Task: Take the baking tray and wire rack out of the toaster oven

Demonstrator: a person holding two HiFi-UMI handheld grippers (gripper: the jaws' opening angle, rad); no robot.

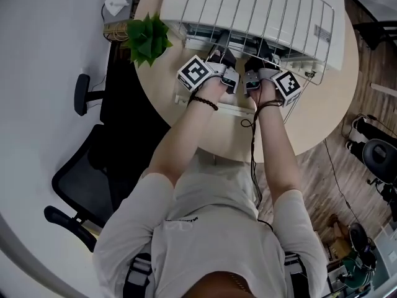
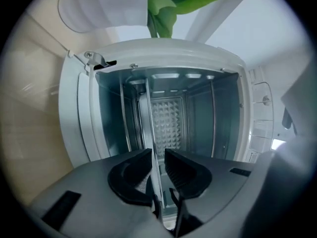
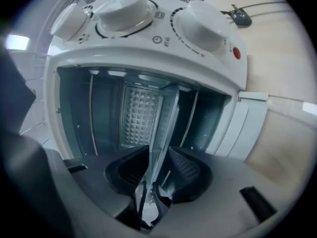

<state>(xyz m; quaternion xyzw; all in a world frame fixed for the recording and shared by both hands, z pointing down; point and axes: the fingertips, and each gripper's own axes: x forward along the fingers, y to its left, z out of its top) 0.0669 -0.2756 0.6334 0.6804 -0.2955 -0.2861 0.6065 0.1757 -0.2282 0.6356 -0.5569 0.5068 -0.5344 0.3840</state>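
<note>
Shirt (image 1: 211, 228), round table (image 1: 324, 118), toaster oven (image 1: 248, 11), wood floor (image 1: 317, 188)

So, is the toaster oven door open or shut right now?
Open. Both gripper views look straight into the cavity of the toaster oven, and its door is swung away beside the opening.

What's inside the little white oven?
A thin metal baking tray, seen edge-on, with a dimpled back wall behind it. Whether anything lies on the tray cannot be seen, because only its edge shows.
</note>
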